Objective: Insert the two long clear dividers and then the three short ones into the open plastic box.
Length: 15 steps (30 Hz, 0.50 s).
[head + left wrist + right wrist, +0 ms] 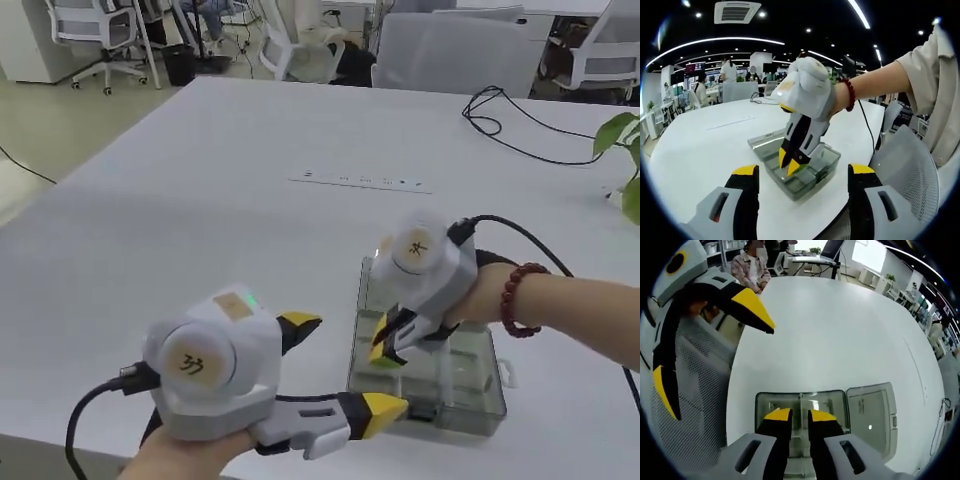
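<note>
The clear plastic box (470, 388) lies open near the table's front edge, its lid (870, 415) folded out flat beside it. My right gripper (385, 348) points down into the box (762, 405). Its jaws stand almost together, and a thin clear divider (801, 402) runs between them across the middle of the box. The left gripper view has that right gripper (789, 162) dipping into the box (826, 159). My left gripper (343, 362) hovers just left of the box with its jaws wide apart and nothing between them. It appears as the left gripper (707, 347) in the right gripper view.
The white table (200, 200) carries a flat white strip (365, 181) at mid-table, a black cable (510, 125) at the back right and a plant (625, 150) at the right edge. Office chairs (440, 50) stand behind the table, and a mesh chair (910, 165) is close to the near edge.
</note>
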{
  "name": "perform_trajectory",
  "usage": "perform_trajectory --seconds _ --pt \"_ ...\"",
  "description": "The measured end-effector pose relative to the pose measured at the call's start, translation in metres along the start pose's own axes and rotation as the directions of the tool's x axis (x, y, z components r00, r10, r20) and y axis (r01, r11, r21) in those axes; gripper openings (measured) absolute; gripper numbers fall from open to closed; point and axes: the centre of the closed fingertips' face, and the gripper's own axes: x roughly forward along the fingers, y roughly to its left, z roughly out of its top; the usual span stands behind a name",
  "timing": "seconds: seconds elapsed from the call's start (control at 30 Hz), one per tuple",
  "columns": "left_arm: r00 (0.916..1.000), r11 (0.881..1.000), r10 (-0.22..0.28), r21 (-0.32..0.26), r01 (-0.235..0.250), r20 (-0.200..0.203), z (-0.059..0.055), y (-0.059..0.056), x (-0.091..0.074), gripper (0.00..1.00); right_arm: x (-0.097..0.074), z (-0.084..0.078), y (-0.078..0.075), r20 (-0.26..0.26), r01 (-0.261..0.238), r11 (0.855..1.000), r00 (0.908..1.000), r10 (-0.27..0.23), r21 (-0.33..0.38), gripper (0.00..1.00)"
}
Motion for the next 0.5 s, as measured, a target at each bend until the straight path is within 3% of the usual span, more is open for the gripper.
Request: perform_trajectory --seconds 0.5 --pt "0.9999 1.000 0.007 0.007 -0.007 -0.014 0.003 0.003 0.001 0.76 -0.036 -0.015 0.005 0.047 0.018 1.000 0.9987 -0.018 0.014 0.30"
